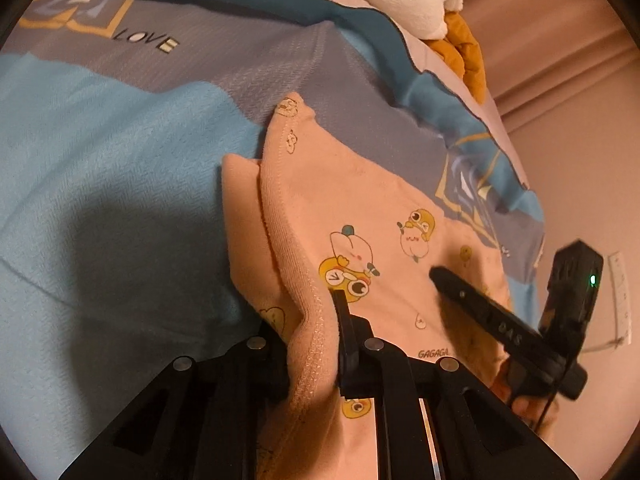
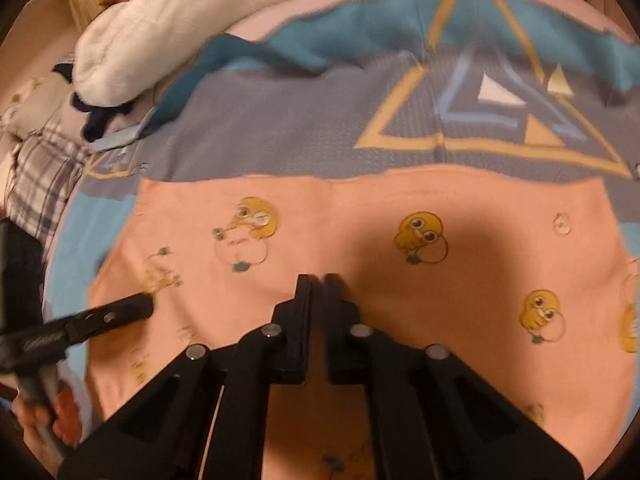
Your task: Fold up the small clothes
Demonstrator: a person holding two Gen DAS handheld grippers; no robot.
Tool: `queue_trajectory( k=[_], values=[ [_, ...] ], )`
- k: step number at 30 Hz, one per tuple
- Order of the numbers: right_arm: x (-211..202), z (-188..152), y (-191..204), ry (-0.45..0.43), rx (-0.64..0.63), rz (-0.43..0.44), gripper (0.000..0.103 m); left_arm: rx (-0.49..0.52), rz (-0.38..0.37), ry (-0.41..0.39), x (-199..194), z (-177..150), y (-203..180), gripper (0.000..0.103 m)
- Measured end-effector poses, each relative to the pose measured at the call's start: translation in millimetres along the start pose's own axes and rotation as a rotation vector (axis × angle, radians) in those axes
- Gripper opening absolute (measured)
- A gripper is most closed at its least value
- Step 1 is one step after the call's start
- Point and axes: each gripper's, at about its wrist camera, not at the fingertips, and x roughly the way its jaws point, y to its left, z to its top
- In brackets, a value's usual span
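Two tongs: left tongs point(image 1: 320, 304) pinching a raised hem fold; right tongs point(image 2: 318, 280) closed, empty, over the cloth.
Garment: peach cotton garment with yellow cartoon prints point(image 2: 360, 232), flat on bed blanket point(image 2: 280, 136).

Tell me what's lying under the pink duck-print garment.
The pink garment lies on a blue and grey blanket with a triangle print. Whatever is directly beneath the pink cloth is covered and can't be seen.

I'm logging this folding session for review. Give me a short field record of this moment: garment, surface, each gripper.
garment: peach cartoon-print garment, mostly spread flat, one edge bunched up
surface: blue and grey blanket
left gripper: shut on the garment's stitched edge
right gripper: shut, tips low over the garment; a grip on it cannot be told
nearby: white plush at the blanket's far edge
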Motion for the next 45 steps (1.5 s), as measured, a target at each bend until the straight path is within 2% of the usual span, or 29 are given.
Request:
queue_trajectory(
  k=[2, 3, 5, 10, 13, 15, 16, 17, 18, 20, 22, 23, 24, 27, 31, 33, 35, 37, 41, 45],
  values=[
    [-5, 3, 0, 0.003, 0.008, 0.004, 0.002, 0.012, 0.017, 0.007, 0, 1, -2, 0.013],
    [-11, 2, 1, 0.003, 0.006, 0.003, 0.009, 0.016, 0.023, 0.011, -1, 2, -3, 0.013],
    [-29, -7, 8, -0.012, -0.032, 0.026, 0.008, 0.026, 0.032, 0.013, -1, 2, -5, 0.013],
    [-64, -54, 29, 0.005, -0.13, 0.092, 0.008, 0.034, 0.049, 0.014, -3, 3, -8, 0.012],
    [-52, -83, 33, 0.076, -0.179, 0.042, 0.007, 0.037, 0.064, 0.018, -5, 4, -14, 0.012],
    [-50, -92, 31, 0.055, -0.183, 0.045, 0.006, 0.06, 0.08, 0.014, -10, 3, -25, 0.012],
    [-53, -90, 27, 0.064, -0.152, 0.066, 0.007, 0.076, 0.085, 0.011, -14, 3, -31, 0.012],
    [-57, -88, 23, 0.067, -0.115, 0.1, 0.012, 0.094, 0.088, 0.006, -18, 4, -38, 0.012],
    [-62, -86, 18, 0.063, -0.079, 0.142, 0.011, 0.115, 0.093, 0.001, -22, 4, -47, 0.012],
    [-76, -84, 7, 0.019, -0.019, 0.205, 0.015, 0.155, 0.096, -0.007, -28, 5, -66, 0.012],
    [-87, -80, -11, -0.041, 0.082, 0.259, 0.032, 0.2, 0.099, -0.009, -31, 6, -89, 0.012],
    [-91, -77, -24, -0.065, 0.166, 0.298, 0.049, 0.22, 0.102, -0.006, -30, 6, -102, 0.012],
    [-93, -76, -36, -0.083, 0.239, 0.332, 0.057, 0.237, 0.104, -0.001, -28, 5, -112, 0.012],
    [-88, -70, -71, -0.14, 0.451, 0.492, 0.059, 0.314, 0.126, 0.031, -13, -1, -148, 0.012],
    [-66, -65, -101, -0.121, 0.674, 0.653, 0.061, 0.398, 0.152, 0.13, 25, -17, -187, 0.012],
    [-60, -67, -113, -0.131, 0.745, 0.681, 0.069, 0.412, 0.172, 0.157, 44, -27, -195, 0.015],
    [-54, -69, -121, -0.111, 0.795, 0.7, 0.069, 0.401, 0.153, 0.209, 59, -32, -193, 0.03],
    [-51, -72, -120, -0.081, 0.797, 0.689, 0.068, 0.404, 0.097, 0.257, 66, -39, -190, 0.043],
    [-56, -66, -112, -0.06, 0.75, 0.672, 0.071, 0.495, 0.074, 0.245, 57, -47, -201, 0.045],
    [-57, -67, -114, -0.052, 0.729, 0.672, 0.071, 0.488, 0.04, 0.202, 36, -44, -200, 0.045]
  ],
)
